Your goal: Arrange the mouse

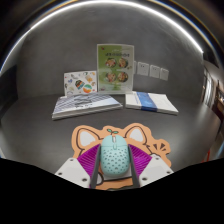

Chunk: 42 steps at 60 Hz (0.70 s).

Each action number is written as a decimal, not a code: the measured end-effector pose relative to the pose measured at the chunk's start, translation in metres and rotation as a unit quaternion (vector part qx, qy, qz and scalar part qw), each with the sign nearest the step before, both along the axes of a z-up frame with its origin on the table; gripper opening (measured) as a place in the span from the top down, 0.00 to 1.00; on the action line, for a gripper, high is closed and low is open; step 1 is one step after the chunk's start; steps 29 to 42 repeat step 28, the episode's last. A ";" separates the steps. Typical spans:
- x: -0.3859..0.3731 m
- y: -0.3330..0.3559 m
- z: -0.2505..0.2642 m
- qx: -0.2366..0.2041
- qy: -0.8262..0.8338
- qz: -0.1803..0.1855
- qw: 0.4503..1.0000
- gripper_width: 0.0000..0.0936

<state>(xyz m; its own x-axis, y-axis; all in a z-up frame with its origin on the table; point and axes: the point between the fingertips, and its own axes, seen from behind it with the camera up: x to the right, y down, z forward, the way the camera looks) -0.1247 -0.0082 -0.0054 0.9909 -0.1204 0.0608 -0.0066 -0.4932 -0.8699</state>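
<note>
Resting between the fingers of the tool [112, 172], a pale teal mouse [113, 160] with small dots sits on an orange and white cat-shaped mouse mat [95, 137] on the grey desk [35, 120]. The purple pads [148, 157] flank the mouse closely, but whether both press on it cannot be told. Beyond the mat lie an open booklet [88, 104] and a blue-striped booklet [151, 101]. Further back, an illustrated card [116, 68] stands upright against the wall, with a smaller leaflet [80, 83] beside it.
</note>
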 end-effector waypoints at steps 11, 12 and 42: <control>-0.007 -0.023 0.013 -0.019 0.038 0.034 0.999 0.10; -0.008 -0.027 0.017 -0.017 0.045 0.036 0.998 0.12; 0.065 -0.129 0.056 -0.023 0.036 0.016 0.999 0.09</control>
